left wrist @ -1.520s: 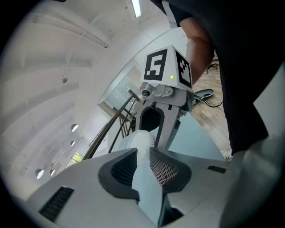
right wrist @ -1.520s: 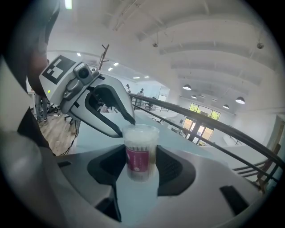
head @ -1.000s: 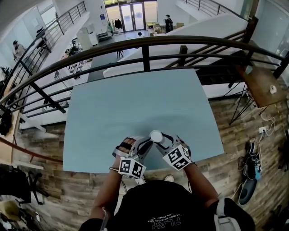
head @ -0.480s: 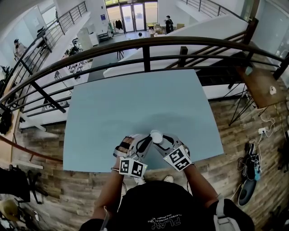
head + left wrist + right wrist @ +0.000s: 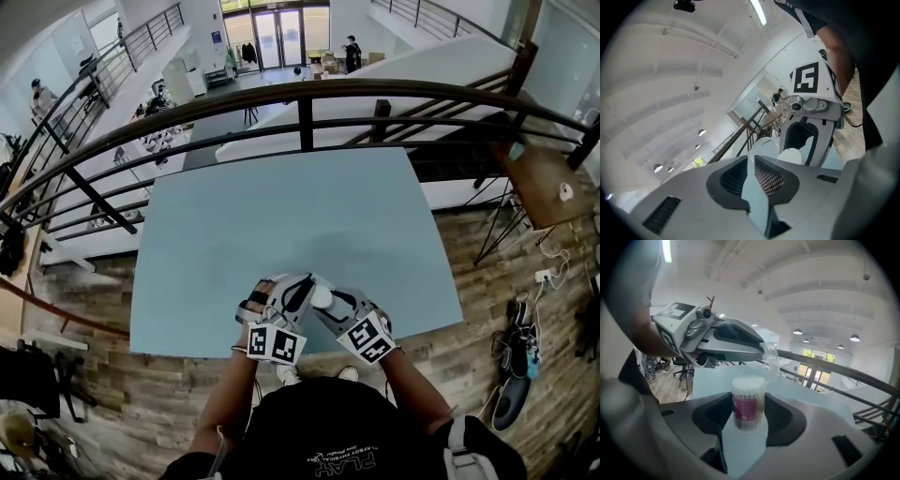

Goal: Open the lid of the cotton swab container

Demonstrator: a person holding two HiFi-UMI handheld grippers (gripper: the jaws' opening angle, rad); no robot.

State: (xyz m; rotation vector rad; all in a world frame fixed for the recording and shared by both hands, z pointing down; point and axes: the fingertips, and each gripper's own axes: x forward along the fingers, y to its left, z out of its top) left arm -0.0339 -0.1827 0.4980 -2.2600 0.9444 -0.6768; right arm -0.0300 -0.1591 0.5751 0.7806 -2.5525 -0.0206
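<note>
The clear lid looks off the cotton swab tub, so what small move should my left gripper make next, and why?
Probably carry the clear plastic lid aside and set it on the light blue table. The left gripper has just been closing its jaws and pinches the lid, apart from the clear, magenta-labelled cotton swab container clamped in the right gripper, whose swabs stand uncovered.

Left gripper (image 5: 753,158): jaws have just been closing and now pinch the clear lid (image 5: 769,355) at their tips. Right gripper (image 5: 324,302): jaws wide, clamped on the container (image 5: 748,401), which stands upright between them. Both forearms are bent in, grippers side by side, tips converging.
</note>
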